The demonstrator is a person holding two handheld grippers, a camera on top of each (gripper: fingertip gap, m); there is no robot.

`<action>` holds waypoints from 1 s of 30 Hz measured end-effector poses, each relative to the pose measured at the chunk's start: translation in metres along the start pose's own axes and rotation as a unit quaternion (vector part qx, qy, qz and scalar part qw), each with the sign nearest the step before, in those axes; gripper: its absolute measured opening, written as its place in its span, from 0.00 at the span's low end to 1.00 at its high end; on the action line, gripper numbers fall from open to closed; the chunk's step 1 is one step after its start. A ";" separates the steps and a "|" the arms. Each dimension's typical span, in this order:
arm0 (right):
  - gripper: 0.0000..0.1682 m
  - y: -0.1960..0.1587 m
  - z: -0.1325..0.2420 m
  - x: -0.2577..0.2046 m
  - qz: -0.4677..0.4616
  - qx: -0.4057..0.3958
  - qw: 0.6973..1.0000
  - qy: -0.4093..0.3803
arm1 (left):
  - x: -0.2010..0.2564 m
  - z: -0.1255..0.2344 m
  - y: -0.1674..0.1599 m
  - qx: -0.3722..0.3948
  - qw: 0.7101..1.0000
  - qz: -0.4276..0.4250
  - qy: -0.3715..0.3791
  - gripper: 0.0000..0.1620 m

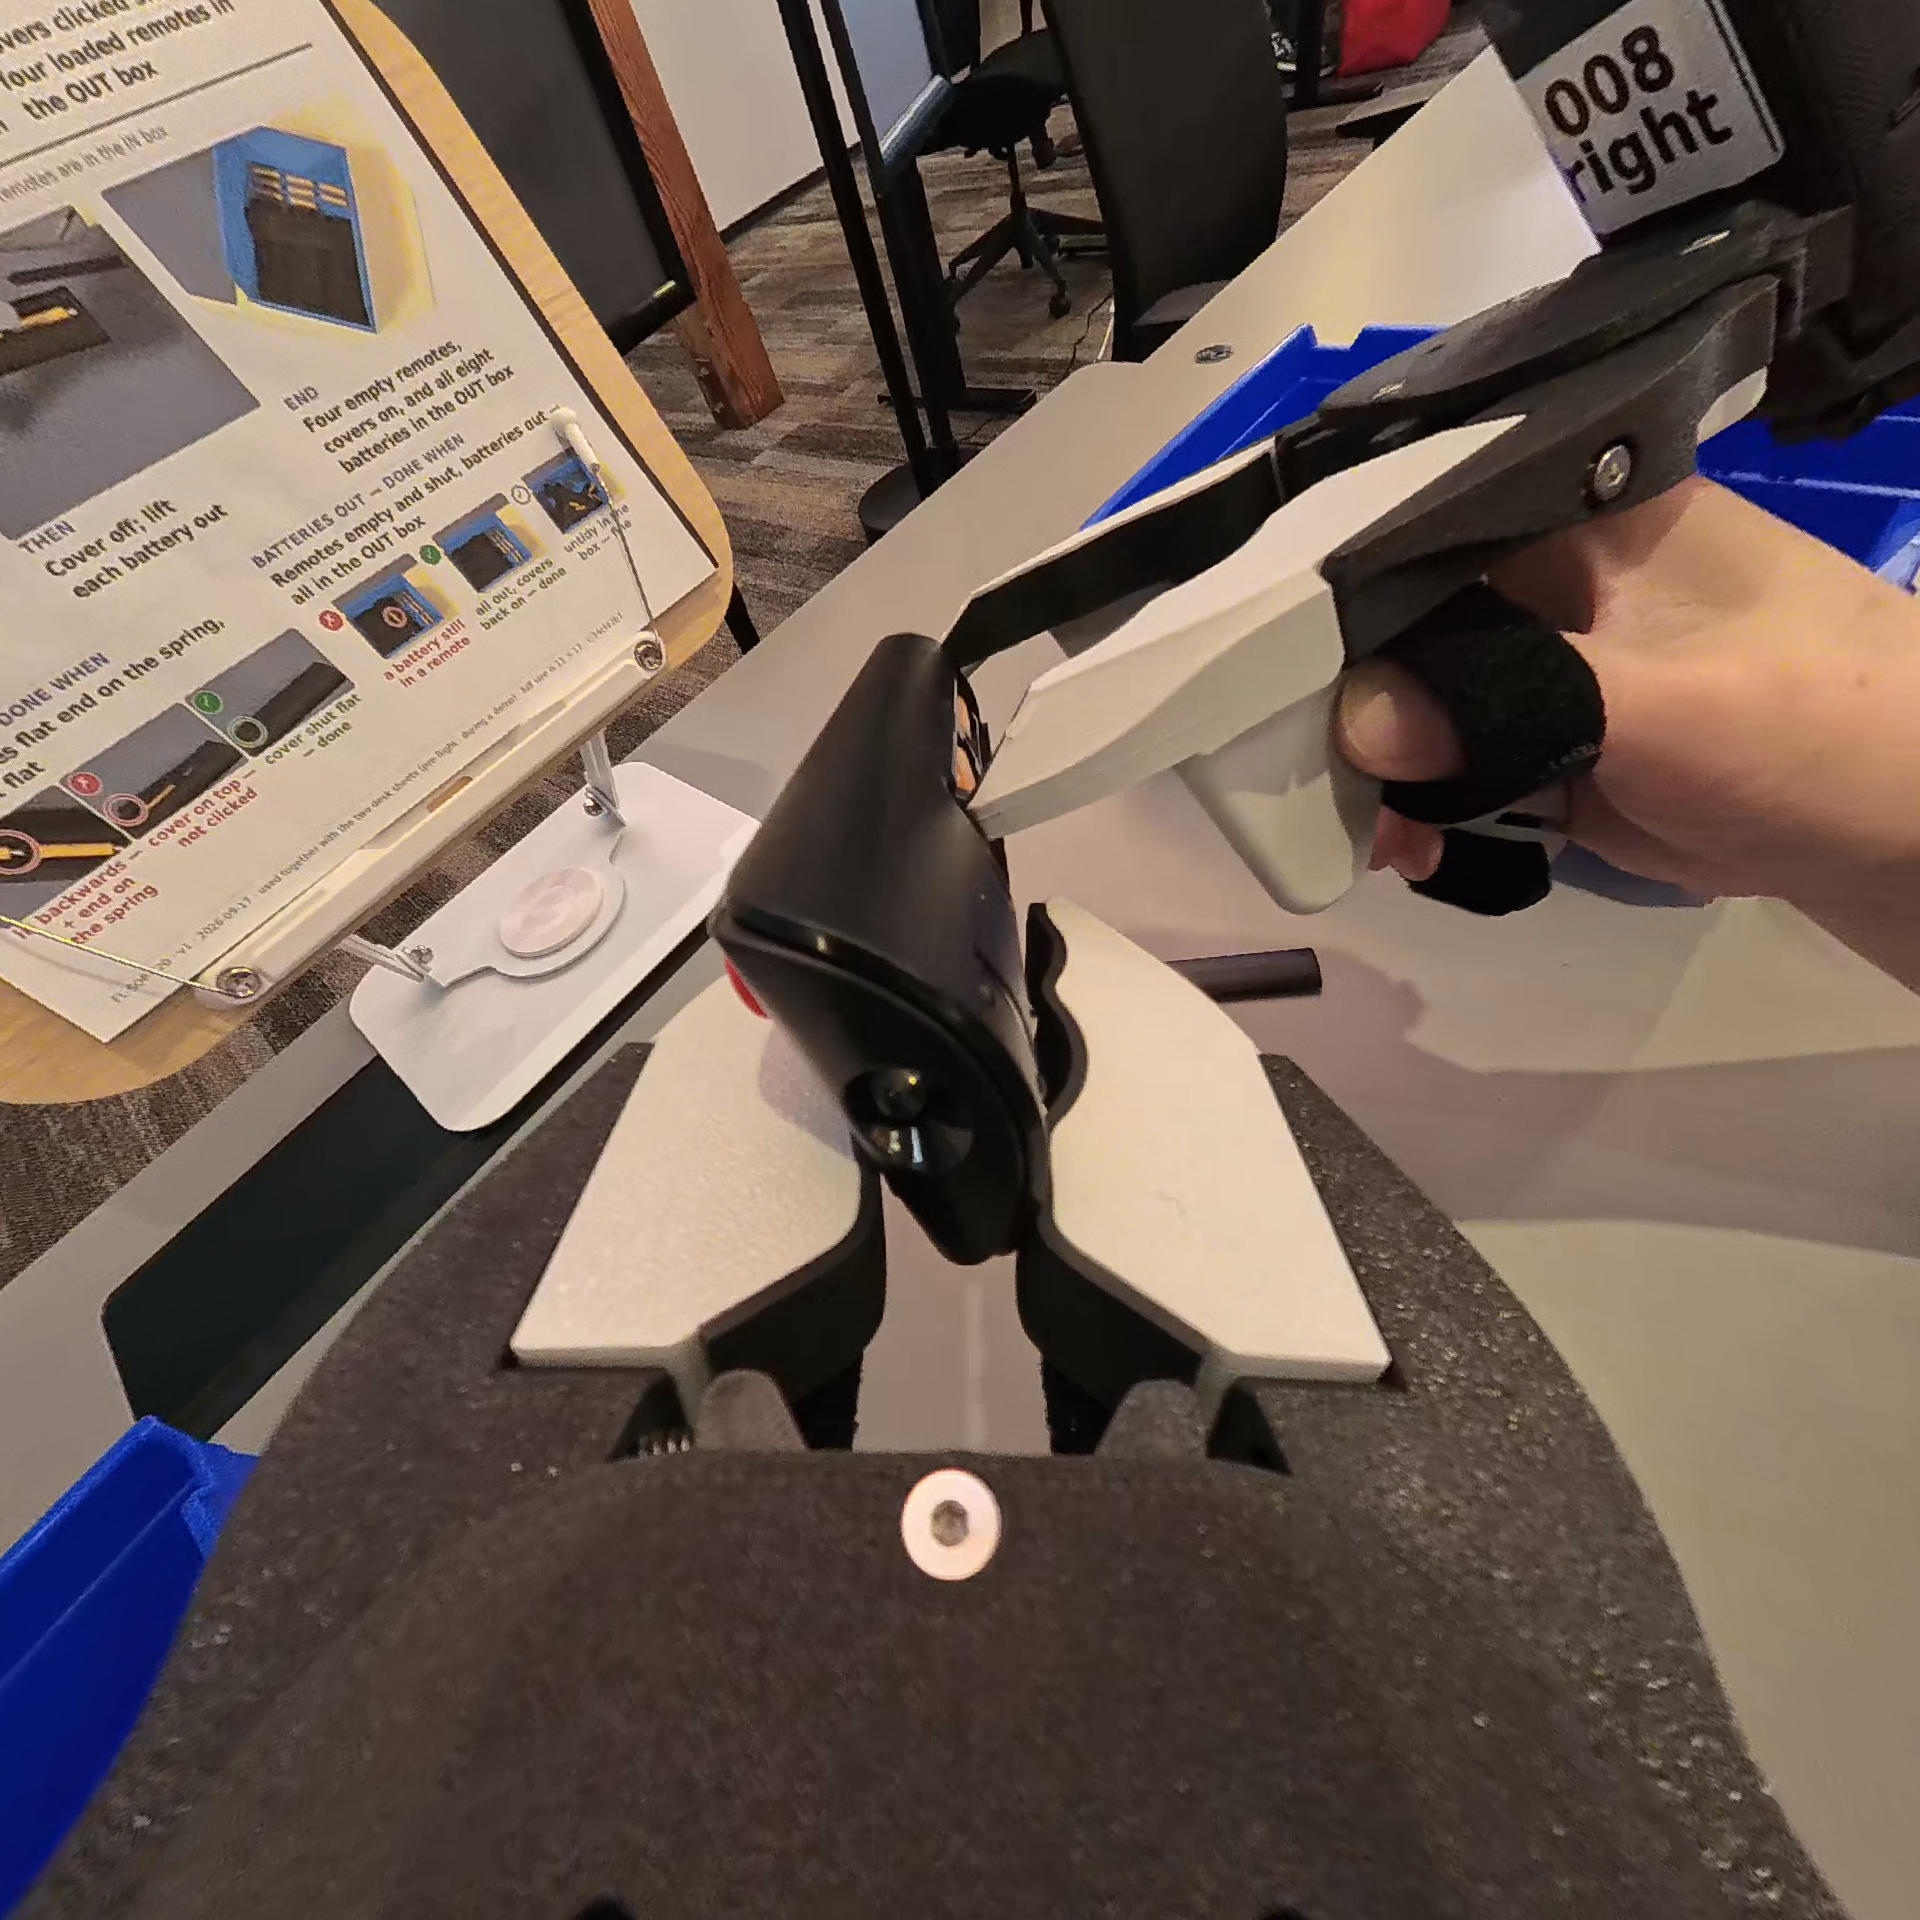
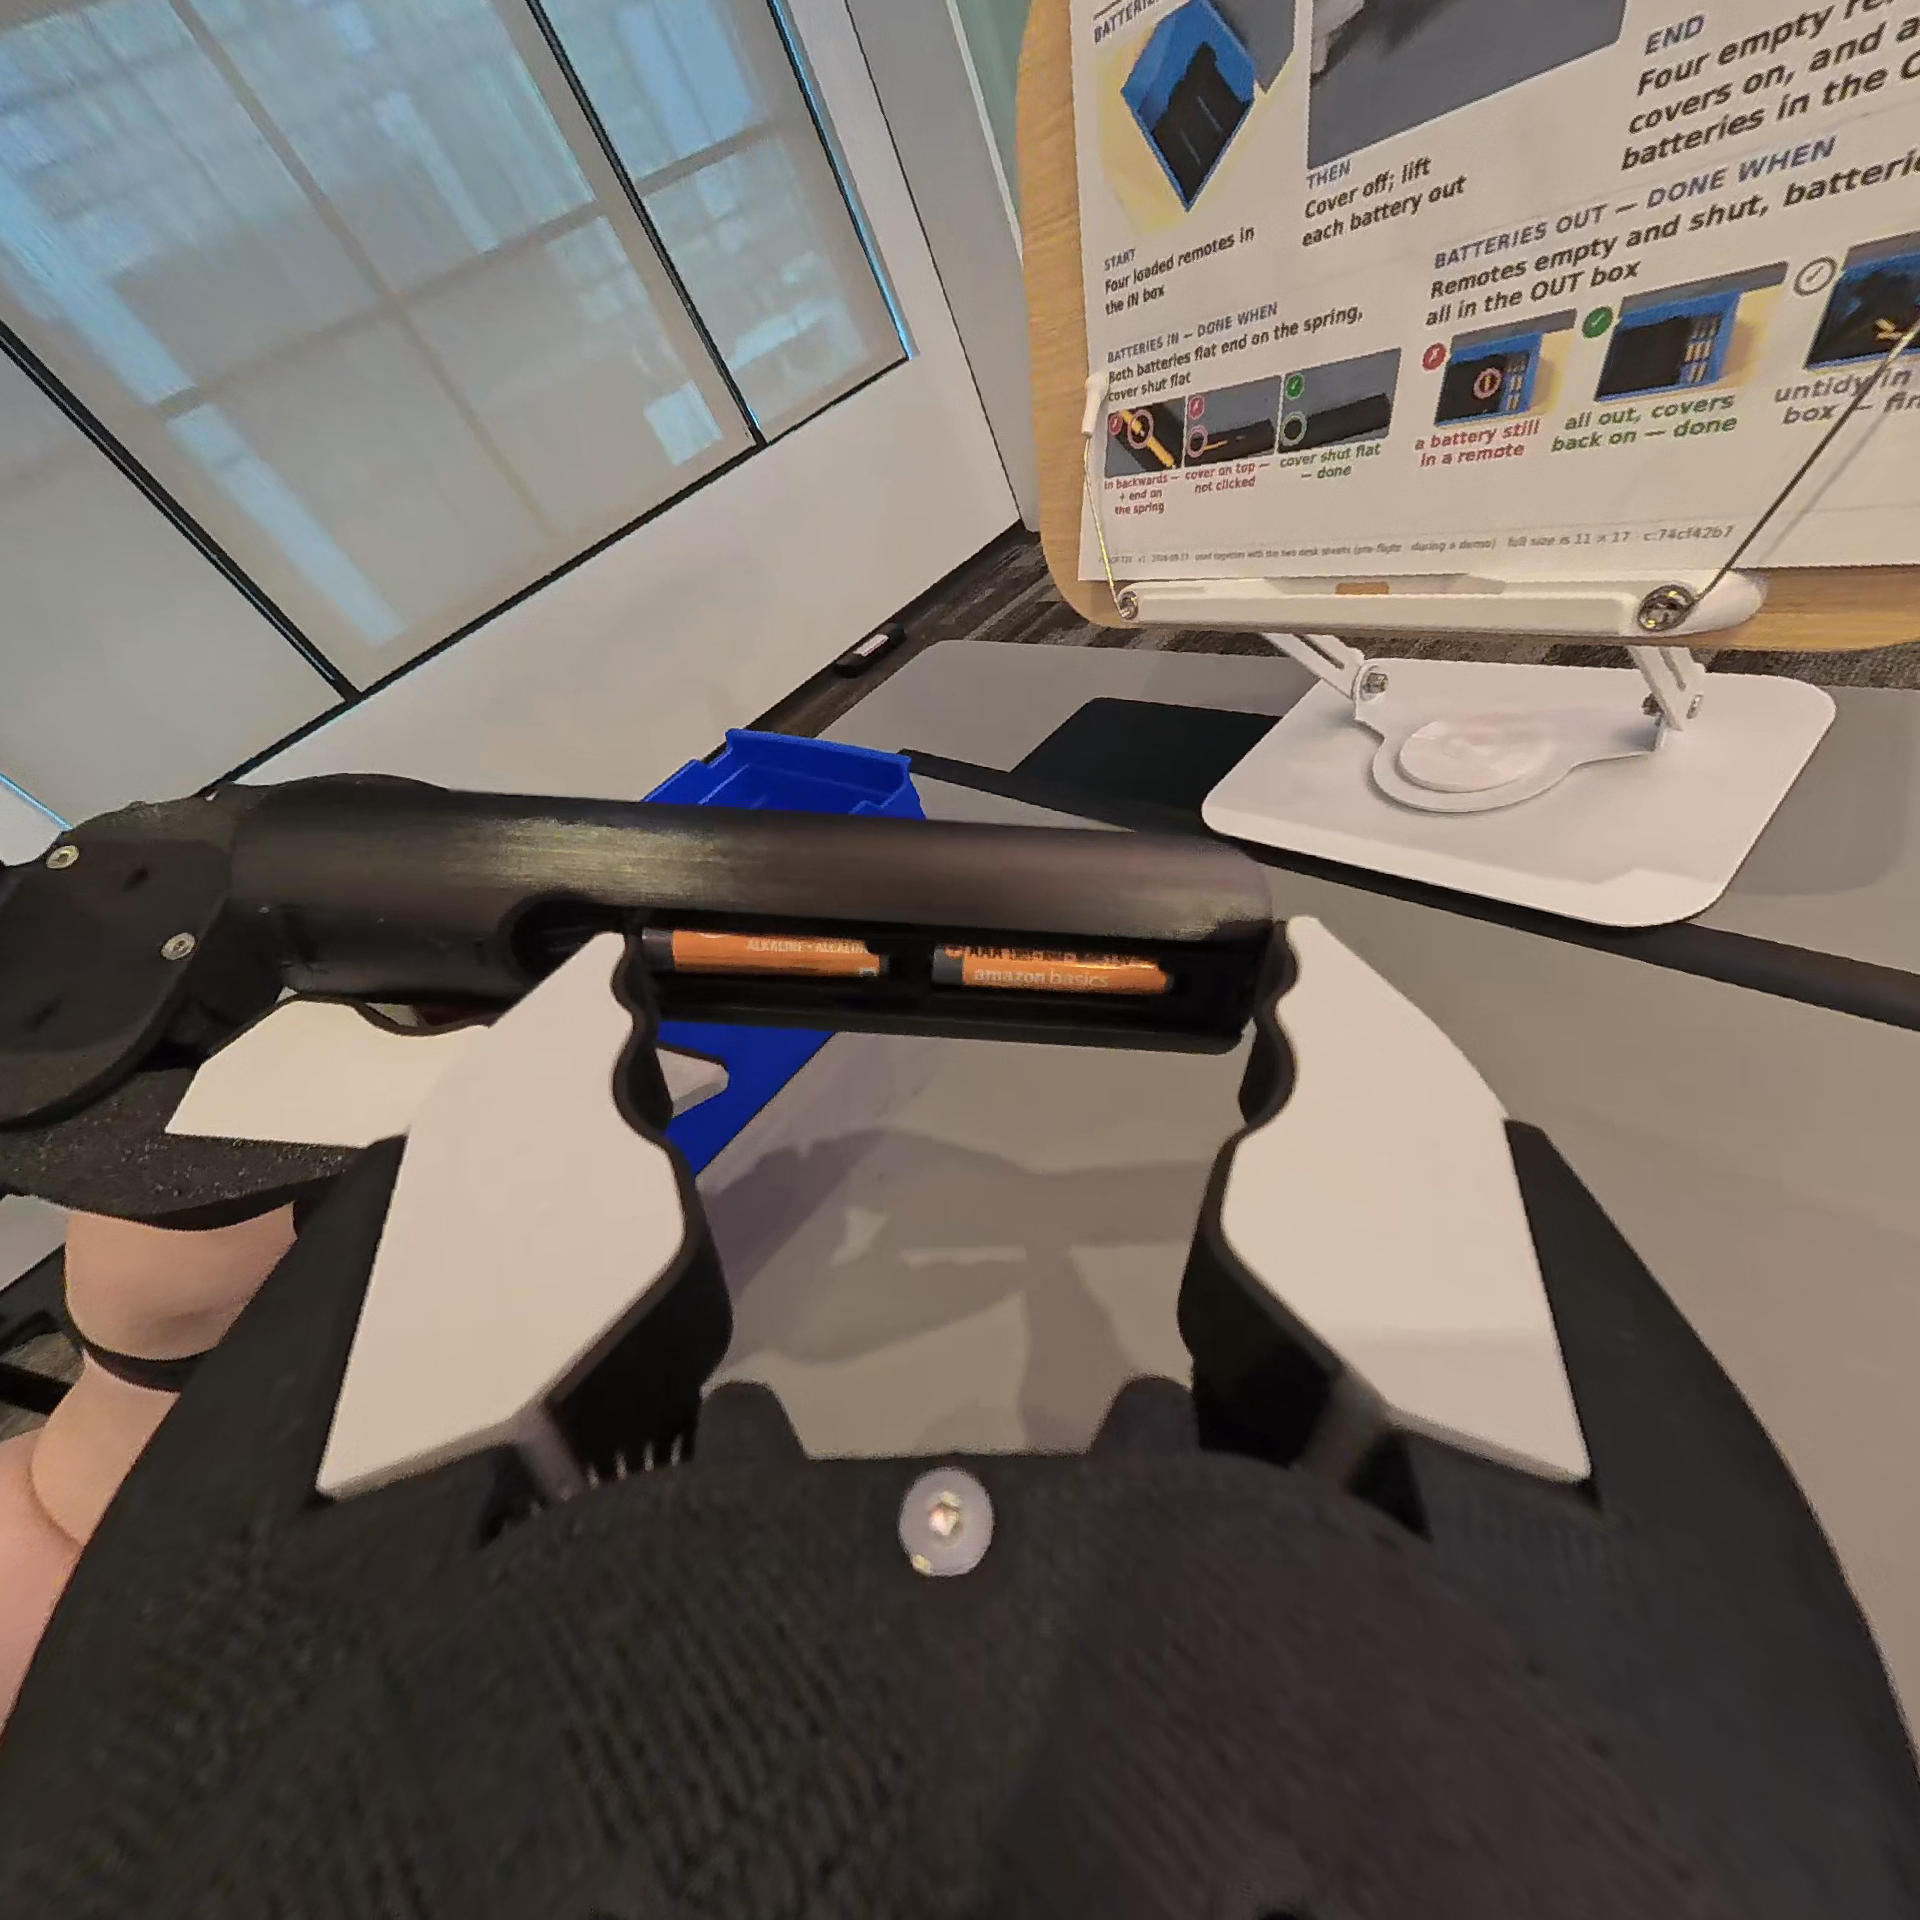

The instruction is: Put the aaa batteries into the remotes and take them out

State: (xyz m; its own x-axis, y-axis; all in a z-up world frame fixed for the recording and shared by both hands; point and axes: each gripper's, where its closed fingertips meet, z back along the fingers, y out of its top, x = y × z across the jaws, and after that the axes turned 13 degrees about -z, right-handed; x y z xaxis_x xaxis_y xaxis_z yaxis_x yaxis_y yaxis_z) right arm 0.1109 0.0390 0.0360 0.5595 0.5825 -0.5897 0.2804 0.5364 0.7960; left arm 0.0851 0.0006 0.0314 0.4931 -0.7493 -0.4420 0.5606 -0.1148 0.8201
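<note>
Left gripper [image 1: 951,1081] clamped on the lower end of a black remote [image 1: 894,935], held tilted above the grey table [image 1: 1558,1299]. Right gripper [image 2: 951,997] spread wide, fingertips bracketing both ends of the remote's [image 2: 748,862] open battery bay without clearly pinching it. Two orange AAA batteries [image 2: 769,951] [image 2: 1055,971] seated end to end inside that bay. Black battery cover [image 1: 1252,977] lying on the table at 3 o'clock from the remote. Blue bin [image 2: 800,790] at 11 o'clock behind; instruction sheet on its white stand [image 2: 1507,769] at 1 o'clock in the right wrist view.
</note>
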 end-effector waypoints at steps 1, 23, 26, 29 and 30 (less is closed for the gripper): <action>0.66 0.000 0.000 0.000 0.000 -0.002 1.000 0.000 | 0.000 0.000 0.000 -0.001 1.000 0.000 0.000 0.16; 0.67 -0.002 0.001 0.004 -0.031 -0.015 0.999 0.006 | 0.002 -0.004 -0.003 -0.003 1.000 0.015 -0.003 0.16; 0.67 -0.002 0.001 0.004 -0.011 -0.015 1.000 -0.005 | 0.001 -0.003 -0.001 0.002 1.000 0.021 -0.004 0.16; 0.66 -0.002 0.000 0.003 -0.002 -0.016 1.000 -0.011 | 0.001 -0.003 -0.001 0.003 1.000 0.028 -0.006 0.16; 0.66 -0.002 0.001 0.003 0.001 -0.017 1.000 -0.013 | 0.001 -0.003 -0.002 0.002 0.999 0.032 -0.008 0.16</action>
State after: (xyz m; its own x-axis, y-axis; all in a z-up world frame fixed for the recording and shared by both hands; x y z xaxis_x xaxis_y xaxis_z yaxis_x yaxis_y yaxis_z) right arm 0.1124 0.0393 0.0322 0.5809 0.5670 -0.5840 0.2529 0.5562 0.7916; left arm 0.0868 0.0015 0.0285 0.5172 -0.7653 -0.3831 0.5254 -0.0694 0.8480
